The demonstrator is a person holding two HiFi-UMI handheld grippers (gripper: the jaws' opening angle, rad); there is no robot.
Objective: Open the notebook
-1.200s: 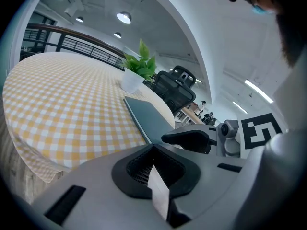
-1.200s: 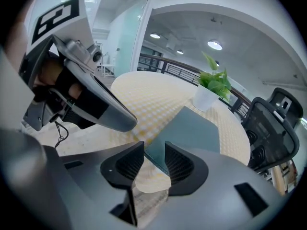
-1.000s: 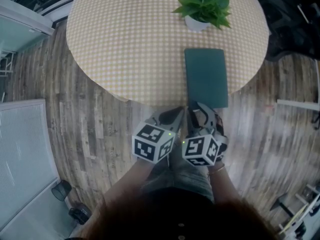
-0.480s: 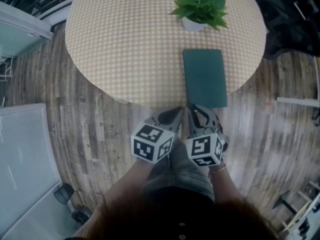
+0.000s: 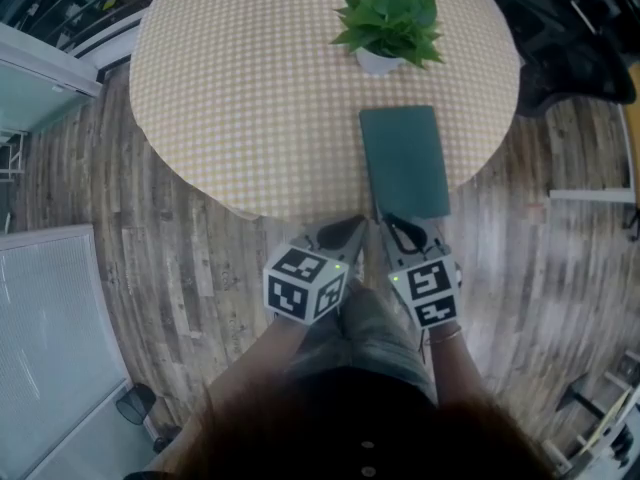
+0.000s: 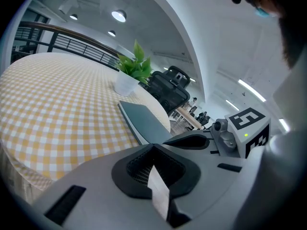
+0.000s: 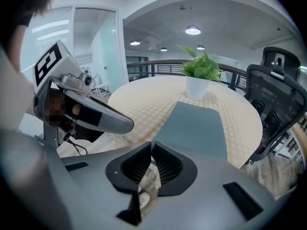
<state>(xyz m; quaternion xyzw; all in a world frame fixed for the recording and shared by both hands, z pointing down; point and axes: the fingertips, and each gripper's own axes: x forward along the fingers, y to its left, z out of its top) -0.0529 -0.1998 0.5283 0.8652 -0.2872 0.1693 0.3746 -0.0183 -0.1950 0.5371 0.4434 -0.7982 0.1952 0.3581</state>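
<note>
Fingers (image 6: 136, 169) of the left gripper (image 6: 153, 146) are closed tip to tip, with nothing between them. The right gripper (image 7: 149, 146) has just been closing. It's down to a thin slit between the pads, and nothing is in the slit.

Notebook (image 5: 403, 161): dark green cover, closed, lying flat on the tabletop (image 5: 250, 88). In the head view it sits at center right, long side running up-down, with its bottom short edge at the tabletop rim. The tabletop is round and covered in a yellow-and-white check cloth.

Both grippers sit side by side at lower center of the head view, just below the tabletop rim, over the wood-plank floor (image 5: 150, 268) and the person's lap. The right gripper is straight below the notebook's bottom edge. In the right gripper view the notebook fills the center just beyond the tips, and I see no contact. The left gripper is just left of it, with its marker cube (image 5: 305, 283) near the right one's cube (image 5: 428, 286). In the left gripper view the notebook is at center, past the tips and off to the right.

Potted plant (image 5: 388, 26): green leaves in a white pot, upright on the tabletop directly above the notebook in the head view, near it but not touching.

Black office chair (image 7: 276, 95) at the right edge of the right gripper view, beyond the tabletop.
</note>
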